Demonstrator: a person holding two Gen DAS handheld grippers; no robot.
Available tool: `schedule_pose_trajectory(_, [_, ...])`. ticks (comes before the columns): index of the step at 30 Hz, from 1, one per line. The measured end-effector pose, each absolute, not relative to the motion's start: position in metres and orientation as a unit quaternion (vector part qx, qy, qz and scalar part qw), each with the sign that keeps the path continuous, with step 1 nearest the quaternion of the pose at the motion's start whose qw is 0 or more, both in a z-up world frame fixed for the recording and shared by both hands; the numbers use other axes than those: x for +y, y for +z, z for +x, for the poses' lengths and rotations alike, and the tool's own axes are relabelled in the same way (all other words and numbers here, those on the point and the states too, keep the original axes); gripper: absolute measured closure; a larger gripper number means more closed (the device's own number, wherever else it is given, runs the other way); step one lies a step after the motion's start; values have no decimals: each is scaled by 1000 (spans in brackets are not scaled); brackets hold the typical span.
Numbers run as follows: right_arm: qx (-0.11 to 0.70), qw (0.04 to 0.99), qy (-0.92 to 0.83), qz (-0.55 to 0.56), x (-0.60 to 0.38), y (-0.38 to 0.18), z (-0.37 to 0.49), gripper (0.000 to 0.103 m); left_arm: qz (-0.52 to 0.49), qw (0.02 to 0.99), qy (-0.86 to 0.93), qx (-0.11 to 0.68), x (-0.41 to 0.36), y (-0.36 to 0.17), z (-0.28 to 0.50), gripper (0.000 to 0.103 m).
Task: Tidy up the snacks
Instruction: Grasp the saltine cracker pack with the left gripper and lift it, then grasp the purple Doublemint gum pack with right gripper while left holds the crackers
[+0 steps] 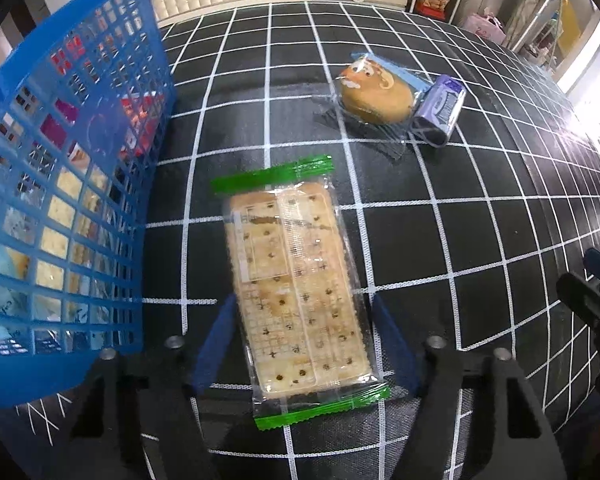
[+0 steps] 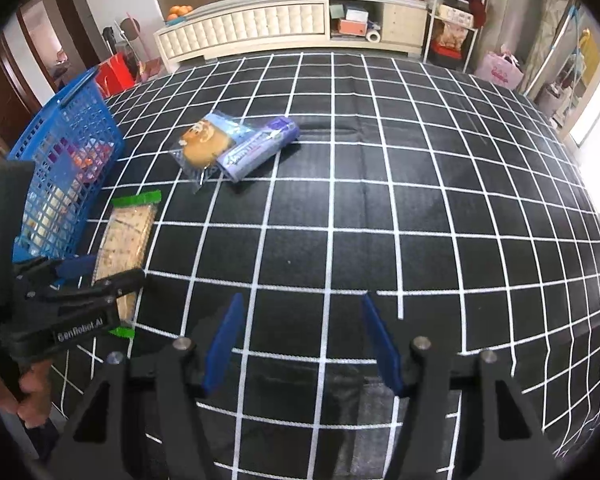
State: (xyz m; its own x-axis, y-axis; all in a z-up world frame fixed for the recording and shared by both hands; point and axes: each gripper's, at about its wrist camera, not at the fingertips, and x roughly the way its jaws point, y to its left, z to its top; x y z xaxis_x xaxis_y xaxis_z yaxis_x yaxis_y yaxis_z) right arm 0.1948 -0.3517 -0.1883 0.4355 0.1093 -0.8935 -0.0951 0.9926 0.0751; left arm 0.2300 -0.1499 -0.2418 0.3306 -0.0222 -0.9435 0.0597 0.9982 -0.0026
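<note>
A clear cracker packet (image 1: pixel 296 280) with green ends lies flat on the black grid cloth, beside the blue mesh basket (image 1: pixel 80 160). My left gripper (image 1: pixel 302 300) points down over its near half, one blue finger along each long side. The left pad looks to be against the wrapper and a thin gap shows at the right one. In the right wrist view the left gripper (image 2: pixel 116 270) covers the cracker packet (image 2: pixel 130 228) next to the basket (image 2: pixel 60 152). My right gripper (image 2: pixel 300 298) hangs open above bare cloth, holding nothing.
A wrapped bun (image 1: pixel 374 94) (image 2: pixel 202 146) and a purple packet (image 1: pixel 440 112) (image 2: pixel 256 150) lie touching each other farther back on the cloth. The basket holds several snacks. A person's hand (image 2: pixel 32 396) grips the left tool. A pale cabinet (image 2: pixel 260 28) stands behind the table.
</note>
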Motion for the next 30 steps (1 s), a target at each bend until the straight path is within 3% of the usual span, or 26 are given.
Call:
schedule_pose_trajectory(10, [527, 849, 43, -5, -343, -178, 218, 37, -1, 820, -50, 570, -161, -227, 242, 50])
schedule_pose_trajectory(18, [526, 849, 46, -2, -329, -173, 256, 37, 30, 860, -46, 507, -167, -190, 262, 50])
schedule_pose_trajectory(23, [529, 846, 54, 33, -323, -176, 286, 25, 14, 864, -46, 502, -158, -182, 279, 50])
schedule_pose_trajectory(30, [555, 828, 19, 81, -330, -198, 327, 25, 39, 875, -54, 479, -165, -179, 281, 50])
